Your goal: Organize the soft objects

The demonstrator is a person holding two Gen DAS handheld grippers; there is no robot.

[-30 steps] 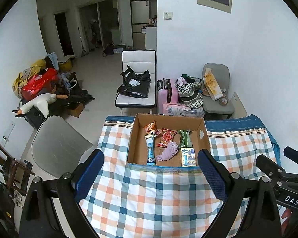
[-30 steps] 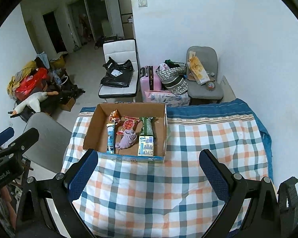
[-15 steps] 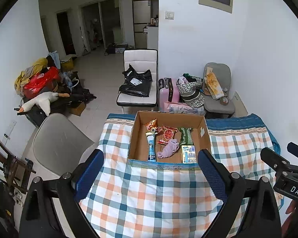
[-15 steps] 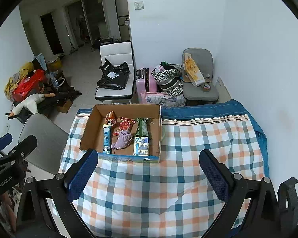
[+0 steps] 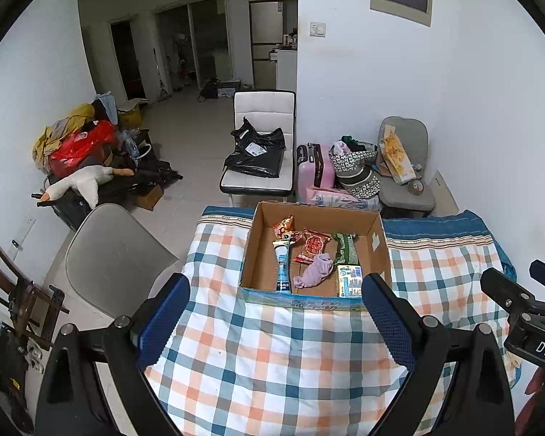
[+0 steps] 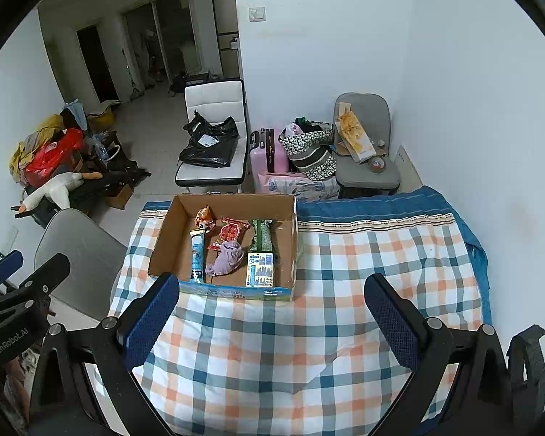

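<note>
An open cardboard box (image 5: 378,250) (image 6: 163,247) sits on a table under a checked cloth (image 5: 272,356) (image 6: 363,261). In it lie a purple soft cloth (image 5: 316,270) (image 6: 227,258), a blue tube (image 5: 282,269) (image 6: 197,254), a red snack packet (image 5: 314,243) (image 6: 229,233), a green packet (image 5: 345,249) (image 6: 261,236) and a small carton (image 5: 348,280) (image 6: 260,269). My left gripper (image 5: 276,312) is open and empty, high above the near cloth. My right gripper (image 6: 272,309) is open and empty, to the right of the box.
A grey chair (image 5: 109,254) (image 6: 80,250) stands at the table's left. Beyond the table are a white chair with a black bag (image 5: 259,152), a pink suitcase (image 5: 314,170), a grey chair with bags (image 5: 403,167), and a pile with a toy goose (image 5: 83,181).
Both grippers have drawn back and up from the table, so the box looks smaller and farther. Both stay open and empty.
</note>
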